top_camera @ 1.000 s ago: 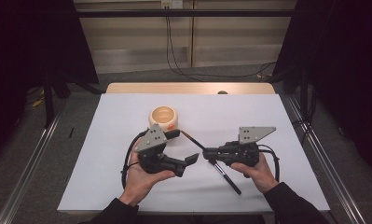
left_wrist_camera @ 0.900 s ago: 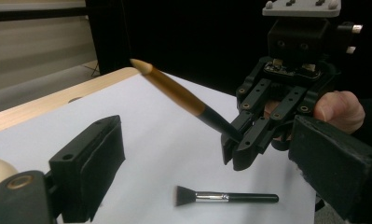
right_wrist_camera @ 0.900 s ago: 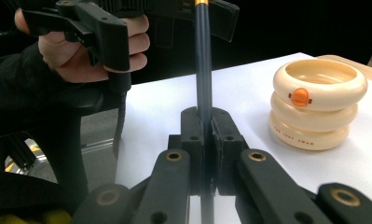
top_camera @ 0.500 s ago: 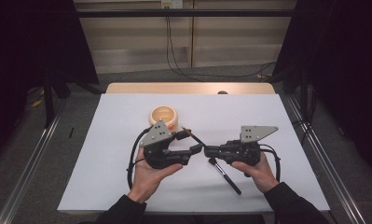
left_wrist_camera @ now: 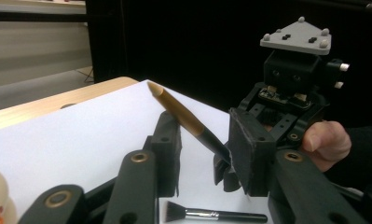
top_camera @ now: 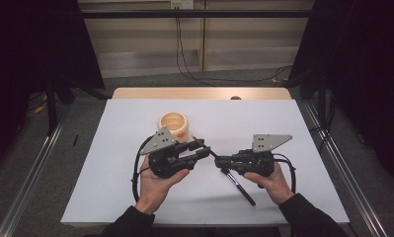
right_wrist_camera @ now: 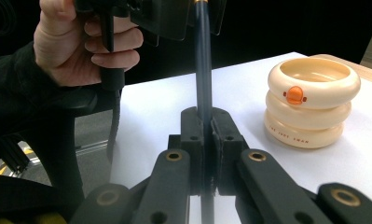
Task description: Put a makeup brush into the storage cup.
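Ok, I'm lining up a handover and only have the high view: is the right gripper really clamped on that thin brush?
Observer: Yes. In the right gripper view, the right gripper has its jaws shut on the thin brush handle.
Operator: And the left one?
Observer: The left gripper is open. The handle passes between its pads, with a gap on either side.
Operator: Anything underneath?
Observer: A second brush lies flat beneath them.
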Available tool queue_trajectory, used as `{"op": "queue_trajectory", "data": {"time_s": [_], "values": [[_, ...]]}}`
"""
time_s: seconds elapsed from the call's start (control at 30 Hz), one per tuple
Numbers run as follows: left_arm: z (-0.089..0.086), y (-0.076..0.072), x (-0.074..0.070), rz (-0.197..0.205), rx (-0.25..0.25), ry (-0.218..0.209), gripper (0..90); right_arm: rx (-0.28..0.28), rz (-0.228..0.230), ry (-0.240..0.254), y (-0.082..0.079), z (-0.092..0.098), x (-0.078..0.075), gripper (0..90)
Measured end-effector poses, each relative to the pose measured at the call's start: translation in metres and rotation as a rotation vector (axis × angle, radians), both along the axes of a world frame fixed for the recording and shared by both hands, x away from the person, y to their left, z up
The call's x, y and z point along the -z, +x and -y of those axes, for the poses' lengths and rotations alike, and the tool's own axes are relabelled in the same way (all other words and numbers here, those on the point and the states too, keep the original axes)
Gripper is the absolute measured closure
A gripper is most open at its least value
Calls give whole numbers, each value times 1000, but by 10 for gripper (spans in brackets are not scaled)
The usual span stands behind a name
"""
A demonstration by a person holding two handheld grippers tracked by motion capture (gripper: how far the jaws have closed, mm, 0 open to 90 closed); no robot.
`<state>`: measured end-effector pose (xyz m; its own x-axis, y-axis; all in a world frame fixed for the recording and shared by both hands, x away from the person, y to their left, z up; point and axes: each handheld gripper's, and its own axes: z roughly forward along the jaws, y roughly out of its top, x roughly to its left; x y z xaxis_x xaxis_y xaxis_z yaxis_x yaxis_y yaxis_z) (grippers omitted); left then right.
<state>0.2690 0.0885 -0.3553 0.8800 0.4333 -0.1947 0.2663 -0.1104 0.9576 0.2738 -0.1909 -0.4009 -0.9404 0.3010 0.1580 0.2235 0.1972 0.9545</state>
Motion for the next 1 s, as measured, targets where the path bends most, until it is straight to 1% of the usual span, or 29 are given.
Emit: {"op": "queue_trajectory", "data": {"time_s": [0.07, 0.1, 0.13, 0.17, 0.2, 0.23, 0.27, 0.33, 0.37, 0.4, 0.5, 0.53, 0.6, 0.67, 0.77, 0.8, 0.83, 0.9, 1.0], "values": [[-1, 2, 1, -12, 13, -13, 662, 3, 3, -6, 0, -1, 1, 850], [-1, 2, 1, -17, 16, -28, 672, -5, 3, -2, 0, -1, 1, 850], [-1, 2, 1, -16, 5, -18, 688, -7, 1, -5, 0, -2, 1, 850], [-2, 2, 1, -19, 19, -26, 696, -4, 5, -11, 0, -2, 1, 850], [-1, 2, 1, -19, 23, -35, 699, -10, 2, -9, 0, -2, 1, 850], [-1, 2, 1, -18, 21, -32, 707, -5, 5, -12, 0, -2, 1, 850], [-1, 2, 1, -23, 32, -39, 720, -5, 4, -13, -1, -3, 2, 850], [-2, 2, 0, -14, 37, -34, 725, -8, 8, -19, -1, -3, 1, 849], [-2, 2, 0, -21, 36, -42, 746, -13, 9, -16, -1, -3, 1, 849], [-2, 3, 1, -25, 51, -48, 763, -10, 11, -18, -1, -4, 1, 849], [-2, 2, 1, -30, 48, -50, 778, -15, 16, -27, -1, -5, 1, 849], [-2, 2, 1, -23, 53, -44, 777, -15, 16, -29, -1, -5, 1, 848], [-1, 2, 1, -34, 56, -58, 789, -17, 15, -25, -1, -4, 2, 846], [0, 2, 1, -43, 72, -74, 803, -19, 18, -28, -1, -5, 2, 844], [3, 0, -1, -34, 94, -66, 828, -26, 11, -34, -1, -7, 3, 837], [4, -1, -2, -29, 95, -63, 833, -26, 15, -40, -1, -8, 4, 837], [5, -2, -3, -22, 102, -54, 838, -35, 14, -39, -2, -9, 4, 836], [5, -3, -4, -15, 99, -51, 839, -41, 16, -36, -2, -10, 5, 835], [5, -3, -5, -21, 102, -60, 840, -48, 15, -24, -2, -9, 4, 833]]}}
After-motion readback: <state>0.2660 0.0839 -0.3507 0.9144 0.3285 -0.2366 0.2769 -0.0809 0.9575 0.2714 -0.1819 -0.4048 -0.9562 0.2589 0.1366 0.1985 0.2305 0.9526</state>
